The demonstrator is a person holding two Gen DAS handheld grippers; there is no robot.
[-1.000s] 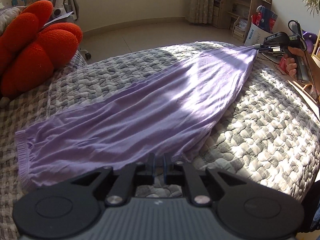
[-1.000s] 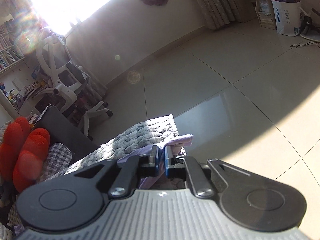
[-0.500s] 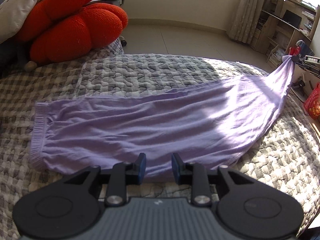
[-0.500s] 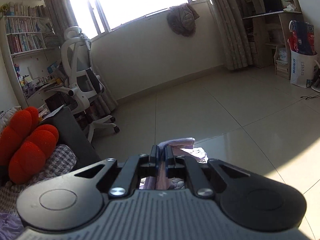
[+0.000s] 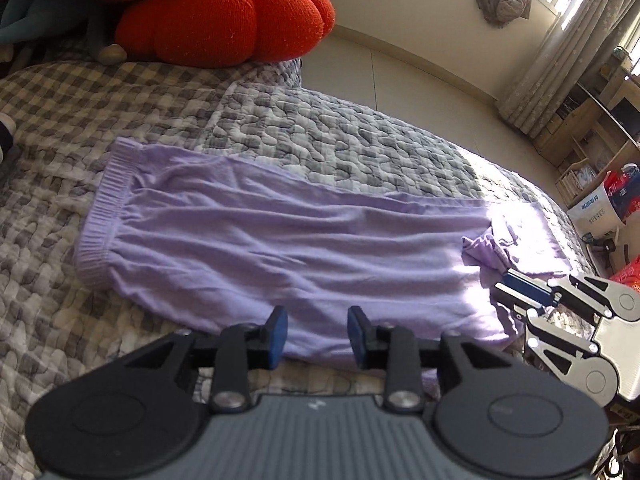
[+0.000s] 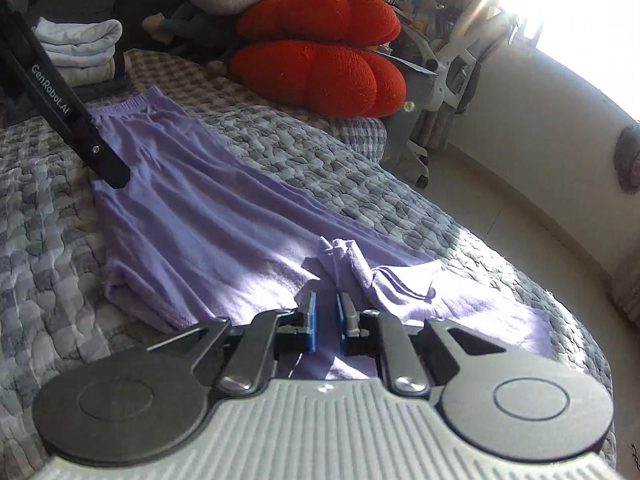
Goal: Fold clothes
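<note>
The left gripper point(image 5: 316, 336) is held spread apart above the near edge of the purple garment point(image 5: 280, 248), nothing between its fingers. The right gripper point(image 6: 325, 316) is parted too, with a narrow gap, just short of a bunched fold point(image 6: 344, 258); whether cloth is touched cannot be told. The garment is laid flat along the grey quilted bed point(image 5: 340, 136). Beyond, a red cushion point(image 5: 224, 12) is cut off by the frame.
</note>
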